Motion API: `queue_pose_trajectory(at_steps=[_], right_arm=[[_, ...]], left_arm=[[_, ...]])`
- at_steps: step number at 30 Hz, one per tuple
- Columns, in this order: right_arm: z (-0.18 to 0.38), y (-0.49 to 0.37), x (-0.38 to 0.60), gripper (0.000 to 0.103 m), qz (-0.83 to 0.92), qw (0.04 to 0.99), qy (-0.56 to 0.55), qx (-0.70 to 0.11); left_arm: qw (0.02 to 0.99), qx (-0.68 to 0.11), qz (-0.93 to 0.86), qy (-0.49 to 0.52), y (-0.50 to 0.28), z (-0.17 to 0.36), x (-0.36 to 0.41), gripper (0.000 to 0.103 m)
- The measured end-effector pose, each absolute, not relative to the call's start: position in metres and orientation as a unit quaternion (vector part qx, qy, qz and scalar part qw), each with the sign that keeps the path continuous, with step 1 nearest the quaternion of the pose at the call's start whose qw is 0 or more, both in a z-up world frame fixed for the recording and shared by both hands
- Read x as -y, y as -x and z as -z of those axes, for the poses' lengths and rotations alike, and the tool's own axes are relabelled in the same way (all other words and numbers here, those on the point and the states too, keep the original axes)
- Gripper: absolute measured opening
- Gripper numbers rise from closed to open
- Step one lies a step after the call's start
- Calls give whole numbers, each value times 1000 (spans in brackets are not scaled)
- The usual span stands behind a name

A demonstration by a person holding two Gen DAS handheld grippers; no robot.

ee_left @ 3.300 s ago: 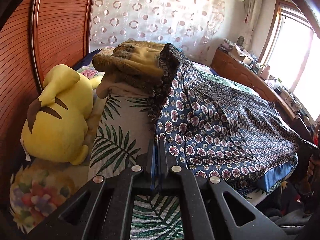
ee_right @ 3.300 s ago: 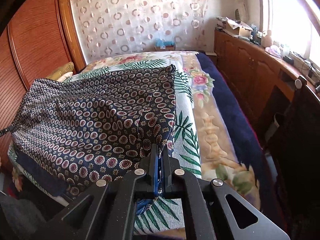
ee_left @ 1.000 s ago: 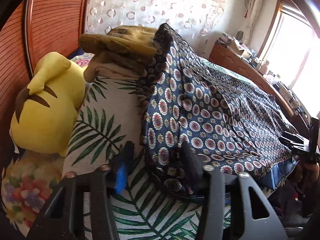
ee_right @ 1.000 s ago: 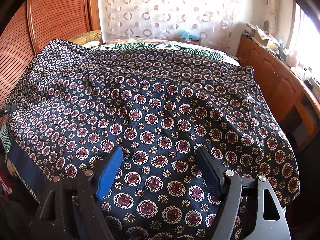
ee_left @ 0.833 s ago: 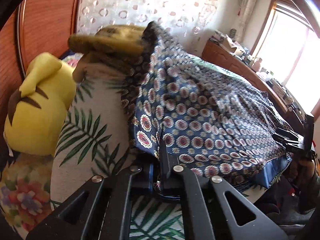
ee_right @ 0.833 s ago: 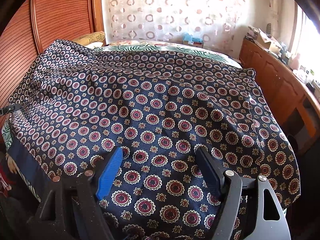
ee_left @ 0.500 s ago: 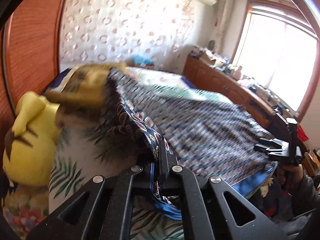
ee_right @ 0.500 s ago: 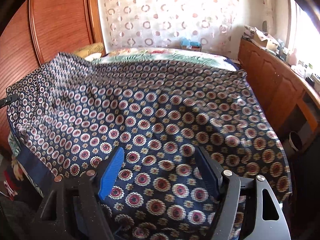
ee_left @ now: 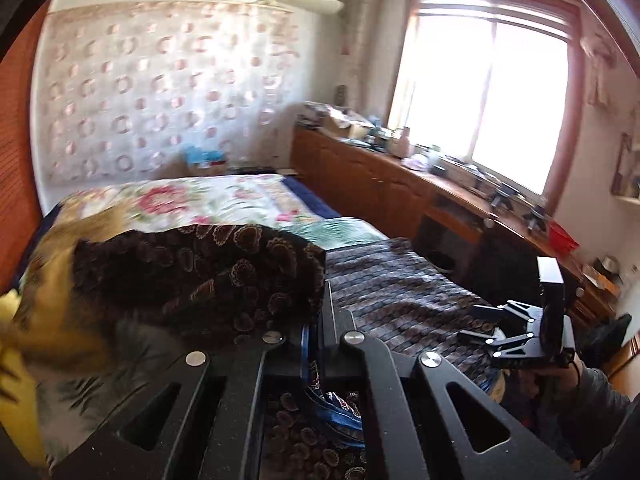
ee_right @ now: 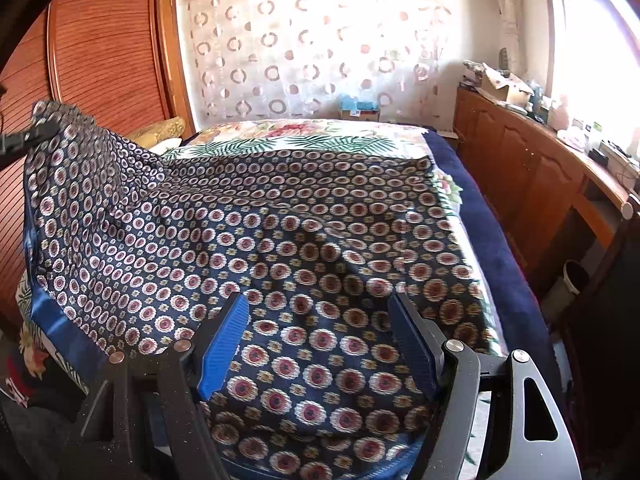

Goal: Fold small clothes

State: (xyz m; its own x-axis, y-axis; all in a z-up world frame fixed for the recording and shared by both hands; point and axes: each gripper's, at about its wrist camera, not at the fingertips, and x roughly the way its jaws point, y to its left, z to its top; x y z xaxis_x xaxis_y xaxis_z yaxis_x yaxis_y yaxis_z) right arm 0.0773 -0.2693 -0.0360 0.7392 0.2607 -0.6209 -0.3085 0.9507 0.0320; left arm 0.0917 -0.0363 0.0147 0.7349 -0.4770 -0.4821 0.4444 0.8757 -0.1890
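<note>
A navy cloth (ee_right: 280, 220) printed with red-and-white medallions and edged in blue lies spread over the bed. My left gripper (ee_left: 320, 300) is shut on its near-left corner and holds it up, so the raised flap (ee_left: 200, 272) shows its dark underside and hides part of the bed. In the right wrist view that lifted corner peaks at the far left, where the left gripper (ee_right: 24, 138) pinches it. My right gripper (ee_right: 318, 304) hovers open over the cloth's near edge, with fabric below its fingers but not pinched. It also shows in the left wrist view as the right gripper (ee_left: 480, 320), held by a hand.
The bed (ee_right: 492, 220) has a floral and palm-leaf cover with a navy blanket along its right side. A wooden cabinet (ee_right: 520, 168) runs along the right under the window. A wooden wardrobe (ee_right: 100, 40) stands at the left, a gold pillow (ee_right: 160, 128) beside it. A yellow plush (ee_left: 12, 360) is at the left.
My left gripper shut on the cloth's corner, then rose and swung over the bed with it. The right gripper stayed open and drifted a little over the cloth.
</note>
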Motion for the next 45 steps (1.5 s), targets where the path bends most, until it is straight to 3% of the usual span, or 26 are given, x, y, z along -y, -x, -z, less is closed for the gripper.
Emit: queue_pose_trajectory(at_steps=[13, 14, 15, 18, 20, 29, 39, 45], right_arm=[[33, -59, 308, 74, -130, 938, 10, -321], [33, -60, 307, 74, -130, 938, 8, -322], [33, -61, 310, 74, -130, 938, 6, -322], [35, -67, 314, 74, -129, 937, 4, -324], [34, -70, 314, 74, -129, 937, 3, -324], [28, -87, 297, 74, -155, 934, 23, -321], [51, -136, 256, 74, -192, 911, 82, -357], [56, -158, 233, 61, -184, 903, 139, -363]], left_arm=[[906, -277, 319, -28, -100, -34, 123, 6], [901, -288, 323, -31, -102, -31, 126, 16], [897, -293, 329, -28, -102, -28, 127, 33], [893, -297, 336, -26, -96, -26, 121, 62], [897, -295, 328, -31, -93, -26, 123, 71], [927, -270, 259, -30, -79, -17, 84, 71], [934, -298, 198, 3, -88, 20, 34, 71], [934, -309, 179, 26, -88, 35, 16, 71]])
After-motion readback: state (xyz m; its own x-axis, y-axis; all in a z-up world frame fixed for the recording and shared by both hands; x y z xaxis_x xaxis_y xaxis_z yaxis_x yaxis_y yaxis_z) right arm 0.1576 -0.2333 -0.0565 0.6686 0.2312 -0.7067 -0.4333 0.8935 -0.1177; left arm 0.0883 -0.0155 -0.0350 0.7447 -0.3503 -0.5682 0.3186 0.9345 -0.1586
